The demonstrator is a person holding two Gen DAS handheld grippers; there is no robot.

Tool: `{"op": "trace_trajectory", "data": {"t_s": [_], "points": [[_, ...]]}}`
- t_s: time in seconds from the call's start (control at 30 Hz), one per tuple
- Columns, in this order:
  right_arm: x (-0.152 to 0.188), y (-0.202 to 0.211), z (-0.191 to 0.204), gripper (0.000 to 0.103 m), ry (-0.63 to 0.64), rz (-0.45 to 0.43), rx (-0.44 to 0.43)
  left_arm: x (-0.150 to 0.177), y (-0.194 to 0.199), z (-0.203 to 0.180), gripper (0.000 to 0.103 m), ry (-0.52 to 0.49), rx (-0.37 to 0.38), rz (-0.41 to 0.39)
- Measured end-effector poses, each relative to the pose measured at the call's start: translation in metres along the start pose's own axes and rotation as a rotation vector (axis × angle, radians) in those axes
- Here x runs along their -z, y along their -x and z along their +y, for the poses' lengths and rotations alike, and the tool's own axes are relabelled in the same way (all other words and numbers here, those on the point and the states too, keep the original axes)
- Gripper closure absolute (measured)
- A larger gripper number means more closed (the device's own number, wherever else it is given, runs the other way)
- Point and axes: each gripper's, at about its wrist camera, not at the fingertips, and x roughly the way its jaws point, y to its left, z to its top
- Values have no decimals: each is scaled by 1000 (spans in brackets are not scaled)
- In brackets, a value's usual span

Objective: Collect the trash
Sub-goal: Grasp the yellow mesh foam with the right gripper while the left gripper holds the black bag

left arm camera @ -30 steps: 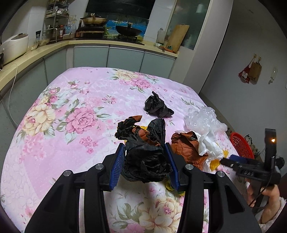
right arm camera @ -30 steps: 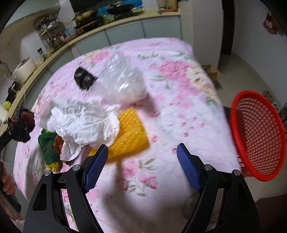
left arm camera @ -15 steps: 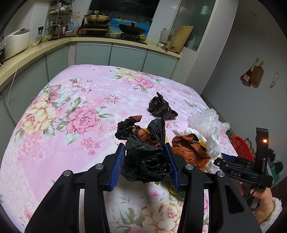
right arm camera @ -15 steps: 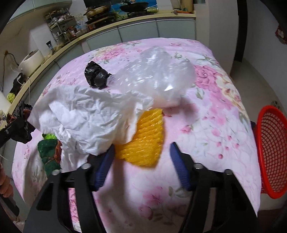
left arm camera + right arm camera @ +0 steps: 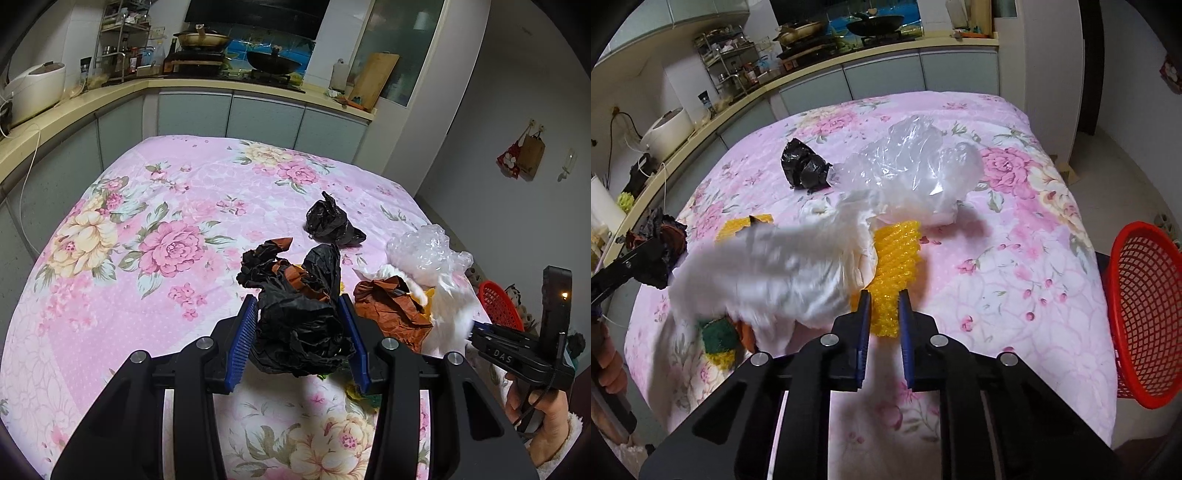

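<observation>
My left gripper (image 5: 301,338) is shut on a crumpled black bag wad (image 5: 299,325) with brown paper in it, held above the pink floral table. My right gripper (image 5: 883,312) is shut on a yellow foam net (image 5: 892,273); blurred white paper (image 5: 775,273) hangs over its left side. A clear plastic bag (image 5: 912,173) and a small black bag (image 5: 805,170) lie farther back. In the left wrist view I see brown paper (image 5: 391,306), the clear bag (image 5: 424,247), the small black bag (image 5: 330,225) and my right gripper body (image 5: 524,354).
A red mesh basket (image 5: 1145,314) stands on the floor off the table's right edge; it also shows in the left wrist view (image 5: 498,306). Green and yellow scraps (image 5: 718,339) lie at the table's near left. Kitchen counters (image 5: 92,96) line the far and left sides.
My right gripper moved in over the yellow foam net and closed on it; the white paper shifted and blurs. My left gripper still holds the black wad, slightly raised.
</observation>
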Motion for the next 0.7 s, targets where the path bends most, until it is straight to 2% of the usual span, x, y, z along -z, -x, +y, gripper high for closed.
{"op": "trace_trajectory", "data": {"t_s": [0.3,0.7], "points": [[-5,47,-4,89,14,-128,53,-4,9,-9,60,-14,-2,-21],[-18,83,-14,89,-15,-220,67,-19,13,-32,60,-68,14,-54]]}}
